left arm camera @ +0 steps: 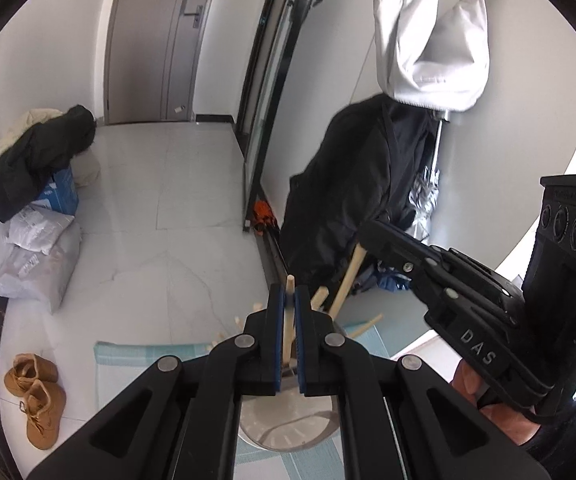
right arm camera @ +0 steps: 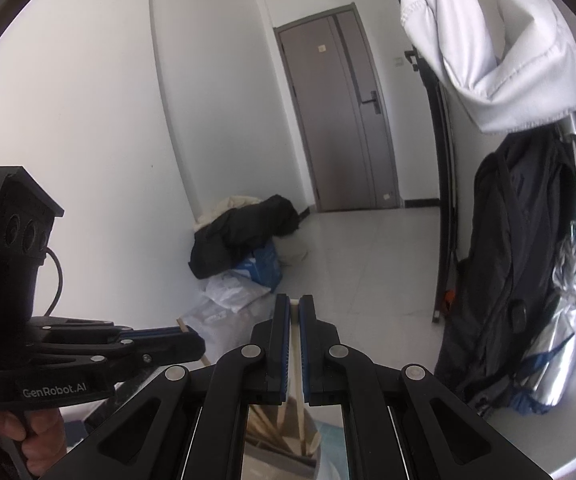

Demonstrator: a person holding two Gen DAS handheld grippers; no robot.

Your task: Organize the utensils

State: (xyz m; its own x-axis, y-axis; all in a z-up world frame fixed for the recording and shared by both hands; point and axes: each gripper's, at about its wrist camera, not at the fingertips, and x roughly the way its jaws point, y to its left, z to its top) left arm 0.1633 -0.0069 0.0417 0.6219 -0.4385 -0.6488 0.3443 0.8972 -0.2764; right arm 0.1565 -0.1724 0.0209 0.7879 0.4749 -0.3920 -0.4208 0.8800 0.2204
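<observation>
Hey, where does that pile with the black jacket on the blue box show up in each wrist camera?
Left wrist view: the black jacket pile sits at the far left, against the wall, above the brown boots.
Right wrist view: the same pile is near the centre, just above the right gripper.
Shared landmark: the grey door behind it.

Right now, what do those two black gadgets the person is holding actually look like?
Both are matte black, with hinged linkage arms, silver rivets and two flat fingers lined with blue pads. The right gripper carries the letters DAS; the left gripper reads GenRobot.AI, and a black cable loops from its boxy camera housing.
</observation>
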